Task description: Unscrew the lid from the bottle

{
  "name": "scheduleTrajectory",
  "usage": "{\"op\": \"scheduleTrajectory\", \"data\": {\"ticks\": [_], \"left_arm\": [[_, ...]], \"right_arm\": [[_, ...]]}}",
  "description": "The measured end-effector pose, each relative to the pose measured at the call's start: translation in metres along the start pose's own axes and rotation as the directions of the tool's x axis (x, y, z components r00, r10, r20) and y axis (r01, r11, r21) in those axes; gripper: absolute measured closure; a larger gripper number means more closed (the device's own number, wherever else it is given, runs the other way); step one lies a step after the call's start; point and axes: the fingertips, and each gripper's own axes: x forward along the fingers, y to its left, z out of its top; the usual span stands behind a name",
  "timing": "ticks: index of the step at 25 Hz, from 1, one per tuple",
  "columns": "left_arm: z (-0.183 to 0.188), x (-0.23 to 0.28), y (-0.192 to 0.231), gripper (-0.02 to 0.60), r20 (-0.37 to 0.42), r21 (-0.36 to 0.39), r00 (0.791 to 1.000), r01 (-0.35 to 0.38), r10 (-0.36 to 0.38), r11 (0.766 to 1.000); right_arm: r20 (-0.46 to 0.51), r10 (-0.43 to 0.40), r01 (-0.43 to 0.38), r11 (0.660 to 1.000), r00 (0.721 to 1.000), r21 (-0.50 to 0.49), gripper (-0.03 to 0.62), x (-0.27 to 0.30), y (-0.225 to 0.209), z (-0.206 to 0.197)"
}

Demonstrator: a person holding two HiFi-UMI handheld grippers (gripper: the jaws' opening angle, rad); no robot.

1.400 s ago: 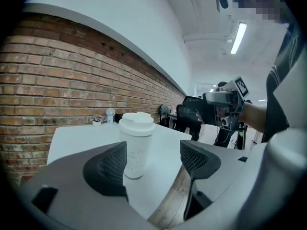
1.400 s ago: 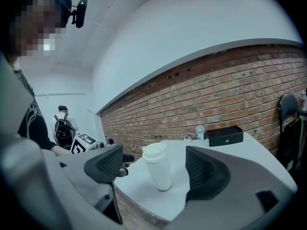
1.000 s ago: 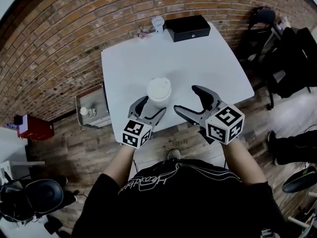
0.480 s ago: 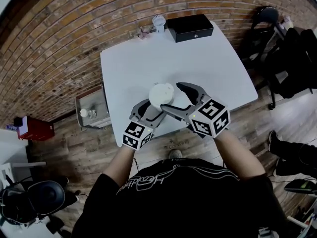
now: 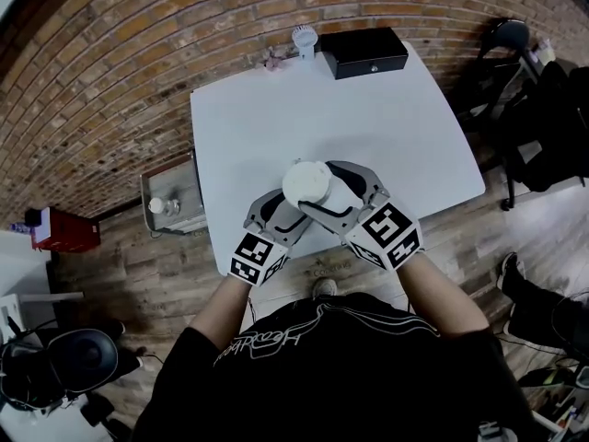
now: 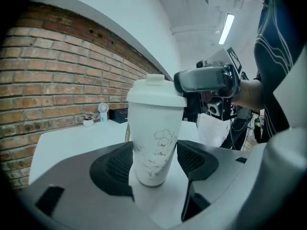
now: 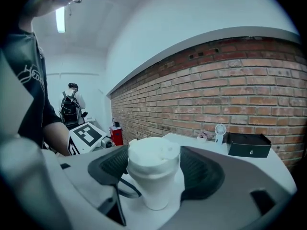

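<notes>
A white bottle [image 6: 152, 143] with a flower print stands upright near the front edge of the white table [image 5: 368, 109]. Its white lid [image 5: 306, 182] is on top. My left gripper [image 6: 152, 164] holds the lower body, one pad against each side, and its jaws have just been closing on it. My right gripper [image 7: 153, 169] reaches in from the right and straddles the lid [image 7: 152, 155]. Its jaws have just been closing with the lid between them, and both pads now touch the rim. The right gripper's finger [image 6: 204, 79] shows beside the lid in the left gripper view.
A black box [image 5: 363, 52], a small white fan [image 5: 304, 37] and a little pink plant [image 5: 271, 60] stand at the table's far edge by the brick wall. A grey rack [image 5: 170, 205] sits left of the table, and dark chairs [image 5: 515, 40] to the right.
My right gripper has swung left from beside the bottle onto its lid, and its jaws have narrowed. The left gripper's jaws have closed in on the bottle's body.
</notes>
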Motion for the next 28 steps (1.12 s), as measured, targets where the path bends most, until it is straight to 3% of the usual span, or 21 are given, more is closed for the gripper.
{"op": "scheduleTrajectory", "data": {"ticks": [12,18,23,28], "left_arm": [[-0.0008,0.0015,0.0013,0.273,-0.011,-0.003,1.000,0.002,-0.002,1.000],[0.0001,0.0036,0.0003,0.273,-0.023,-0.010,1.000,-0.008,0.008,1.000],[0.0002,0.0031,0.0001,0.270,-0.053,-0.018,0.999,-0.008,0.007,1.000],[0.0010,0.0068,0.0044,0.261,-0.074,-0.039,0.997,-0.030,0.027,0.999]], "right_arm": [[-0.005,0.032,-0.032,0.999,0.999,-0.016,0.272,0.0005,-0.0008,-0.0010],[-0.027,0.141,-0.143,0.988,0.990,-0.066,0.270,-0.0002,-0.0024,-0.0014],[-0.079,0.289,-0.297,0.948,0.954,-0.114,0.270,0.0020,-0.0014,-0.0019],[-0.145,0.450,-0.471,0.863,0.881,-0.181,0.272,0.0070,-0.0030,-0.0007]]}}
